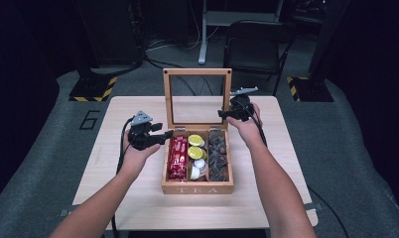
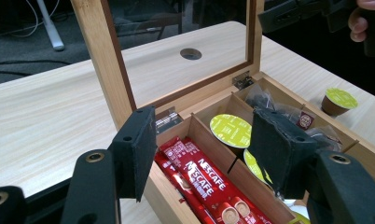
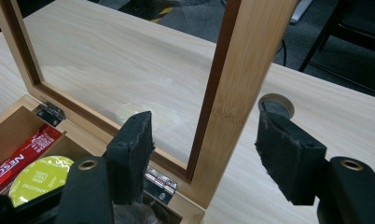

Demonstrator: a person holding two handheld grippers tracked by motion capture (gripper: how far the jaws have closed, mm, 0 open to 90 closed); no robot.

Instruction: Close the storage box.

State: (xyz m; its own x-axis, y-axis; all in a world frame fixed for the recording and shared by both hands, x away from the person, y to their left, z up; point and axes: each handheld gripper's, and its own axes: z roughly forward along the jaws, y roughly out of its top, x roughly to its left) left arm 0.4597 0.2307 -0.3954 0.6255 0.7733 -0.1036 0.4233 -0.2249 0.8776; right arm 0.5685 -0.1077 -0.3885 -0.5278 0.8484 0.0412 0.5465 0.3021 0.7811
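Black foam pads lined both tools, and each pair of jaws stood spread with nothing between them. The right tool (image 1: 226, 113) hovered at the right upright of the lid (image 1: 198, 97); in the right gripper view that wooden post rose in the gap between its jaws, but I could not tell whether either pad touched it. The left tool (image 1: 164, 137) hung just off the left side of the tea box (image 1: 197, 188), jaws released and pointed toward the rear left compartment.

The box sat near the middle of the table (image 1: 267, 198), its glass-paned lid standing upright on hinges along the far side. Inside, red Nescafe sticks (image 2: 209, 182) filled the left compartment, lime-topped capsules (image 2: 230, 130) the middle one, and dark tea bags (image 1: 218, 156) the right one. In the left gripper view, one loose capsule (image 2: 338, 101) stood on the table beyond the box's right wall, and a round cable hole (image 2: 190, 53) showed behind the lid toward the far edge.
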